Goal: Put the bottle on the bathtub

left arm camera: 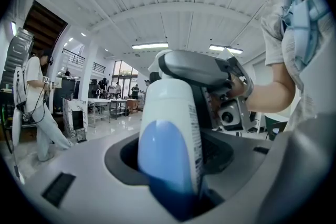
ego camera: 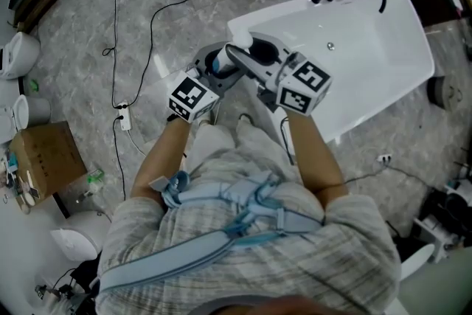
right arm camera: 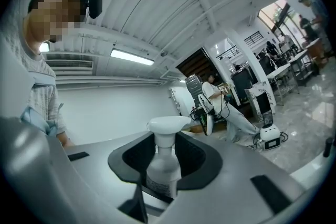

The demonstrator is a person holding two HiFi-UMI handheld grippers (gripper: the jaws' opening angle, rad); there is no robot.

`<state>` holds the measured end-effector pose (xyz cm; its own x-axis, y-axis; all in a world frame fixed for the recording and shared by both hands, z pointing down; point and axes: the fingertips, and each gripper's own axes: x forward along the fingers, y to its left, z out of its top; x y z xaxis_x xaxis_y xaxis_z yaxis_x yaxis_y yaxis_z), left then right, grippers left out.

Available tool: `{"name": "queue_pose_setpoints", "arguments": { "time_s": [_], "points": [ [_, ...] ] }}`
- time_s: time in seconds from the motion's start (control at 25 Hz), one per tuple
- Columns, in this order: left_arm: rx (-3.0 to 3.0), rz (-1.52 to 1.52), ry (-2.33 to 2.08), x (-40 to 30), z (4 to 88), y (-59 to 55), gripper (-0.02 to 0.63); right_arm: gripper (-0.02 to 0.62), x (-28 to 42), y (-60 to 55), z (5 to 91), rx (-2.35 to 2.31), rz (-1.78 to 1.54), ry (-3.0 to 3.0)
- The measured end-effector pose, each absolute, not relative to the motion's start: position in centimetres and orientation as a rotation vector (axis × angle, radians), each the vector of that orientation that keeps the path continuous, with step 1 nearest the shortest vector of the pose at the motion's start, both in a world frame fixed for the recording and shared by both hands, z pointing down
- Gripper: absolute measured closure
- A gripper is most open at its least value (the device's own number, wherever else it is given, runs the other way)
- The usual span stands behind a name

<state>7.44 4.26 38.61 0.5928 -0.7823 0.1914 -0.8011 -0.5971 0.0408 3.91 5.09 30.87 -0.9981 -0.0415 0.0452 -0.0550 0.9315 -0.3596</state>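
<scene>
My left tool (ego camera: 212, 68) clamps the bottle (left arm camera: 168, 134) by its body, and my right tool (ego camera: 247, 55) grips the pump end - bathtub (ego camera: 383, 40) at two o'clock.

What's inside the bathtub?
Inside the white bathtub only a small round drain shows. The left claw and right claw, gripping the bottle, cover its near end, so that part is hidden.

Grey floor (ego camera: 74, 70) with bathtub (ego camera: 398, 40), cables (ego camera: 114, 18), box (ego camera: 44, 158)

Workshop hall: bare bathtub (ego camera: 402, 40), trailing cables (ego camera: 114, 11)
</scene>
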Motion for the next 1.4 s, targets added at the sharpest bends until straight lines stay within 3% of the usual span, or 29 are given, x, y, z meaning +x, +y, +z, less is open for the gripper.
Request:
{"name": "queue_pose_setpoints", "arguments": {
  "time_s": [1.08, 1.4],
  "points": [
    [2.712, 0.330, -1.290, 7.1, 41.5, 4.3, 0.367, 0.479, 5.7, 2.9, 30.8, 0.139, 0.495, -3.057],
    [2.659, 0.534, -1.290, 7.1, 44.5, 4.1, 0.367, 0.479, 6.0, 2.2, 30.1, 0.140, 0.454, -3.075]
  ]
}}
